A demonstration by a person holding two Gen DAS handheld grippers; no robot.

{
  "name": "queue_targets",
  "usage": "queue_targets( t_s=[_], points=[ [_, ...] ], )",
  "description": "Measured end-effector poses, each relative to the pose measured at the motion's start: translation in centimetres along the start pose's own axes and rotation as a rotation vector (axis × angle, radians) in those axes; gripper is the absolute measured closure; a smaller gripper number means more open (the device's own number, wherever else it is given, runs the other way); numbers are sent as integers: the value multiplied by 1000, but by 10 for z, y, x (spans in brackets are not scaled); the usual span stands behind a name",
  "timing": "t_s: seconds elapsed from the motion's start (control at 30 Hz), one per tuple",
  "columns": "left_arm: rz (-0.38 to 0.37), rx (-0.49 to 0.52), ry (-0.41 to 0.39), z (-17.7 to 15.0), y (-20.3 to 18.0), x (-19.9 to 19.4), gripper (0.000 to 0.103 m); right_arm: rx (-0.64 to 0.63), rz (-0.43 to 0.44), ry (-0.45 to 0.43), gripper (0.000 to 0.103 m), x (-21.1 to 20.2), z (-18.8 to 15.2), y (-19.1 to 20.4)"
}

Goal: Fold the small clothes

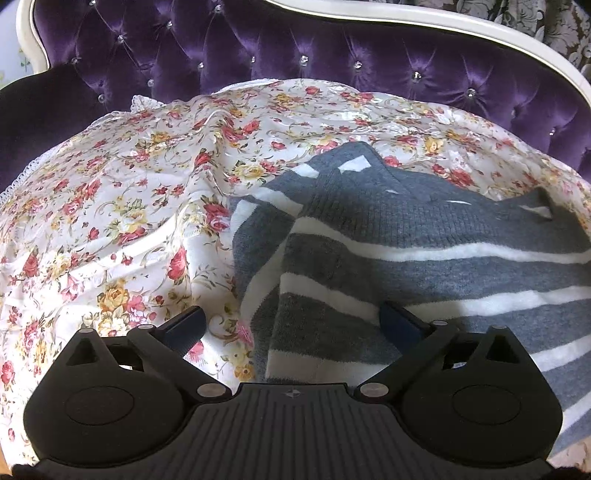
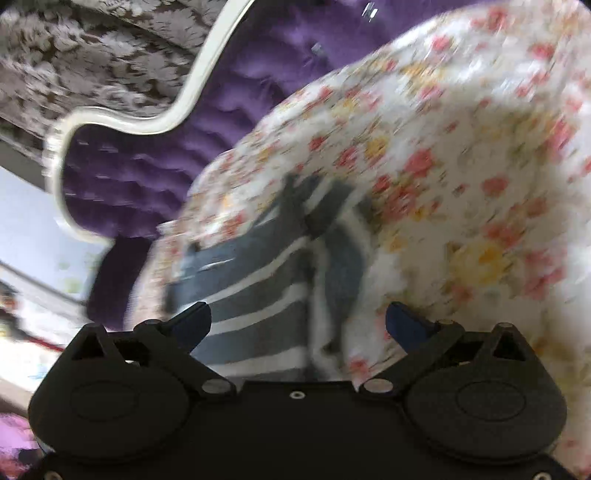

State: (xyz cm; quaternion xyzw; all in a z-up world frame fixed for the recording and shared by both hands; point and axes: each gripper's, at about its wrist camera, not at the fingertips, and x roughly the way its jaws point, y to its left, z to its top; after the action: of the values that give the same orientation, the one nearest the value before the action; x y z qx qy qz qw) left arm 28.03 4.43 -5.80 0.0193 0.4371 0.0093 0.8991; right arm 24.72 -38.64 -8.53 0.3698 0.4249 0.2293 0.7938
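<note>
Grey-and-white striped knit garment (image 1: 424,236) lying rumpled on a floral-print cover (image 1: 122,206), toward the right half of the left wrist view, its ribbed grey band uppermost and one side folded over in a diagonal crease. Floral cover edged with white lace at left, spread over the seat of a sofa with a purple tufted backrest (image 1: 280,48) and a cream frame (image 1: 461,27). Left gripper (image 1: 291,325) low over the garment's left edge, fingers spread wide and grasping nothing: left fingertip (image 1: 186,326) above the floral cover, right fingertip (image 1: 399,325) above the stripes. Contact between fingertips and fabric not determinable. Right wrist view tilted and motion-blurred: right gripper (image 2: 297,325) likewise released, fingers wide apart, nothing between them, the striped garment (image 2: 258,288) ahead of the left fingertip (image 2: 194,325) and the floral cover (image 2: 461,192) ahead of the right fingertip (image 2: 404,325). Patterned brown-and-white wall covering (image 2: 92,51) behind the sofa frame (image 2: 184,92).
</note>
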Motion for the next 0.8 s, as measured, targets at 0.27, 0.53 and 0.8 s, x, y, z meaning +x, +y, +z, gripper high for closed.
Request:
queue_targets(
  t_s=[0.27,0.53,0.8],
  points=[
    [-3,-2,5,0,1,0,0,-8,102,97,1,19,-5,3],
    [-21,-18,19,4,3,1,1,-14,157,9,0,44,-5,13],
    [-17,16,-13,18,-13,-43,24,-56,113,-28,1,44,-12,18]
  ],
)
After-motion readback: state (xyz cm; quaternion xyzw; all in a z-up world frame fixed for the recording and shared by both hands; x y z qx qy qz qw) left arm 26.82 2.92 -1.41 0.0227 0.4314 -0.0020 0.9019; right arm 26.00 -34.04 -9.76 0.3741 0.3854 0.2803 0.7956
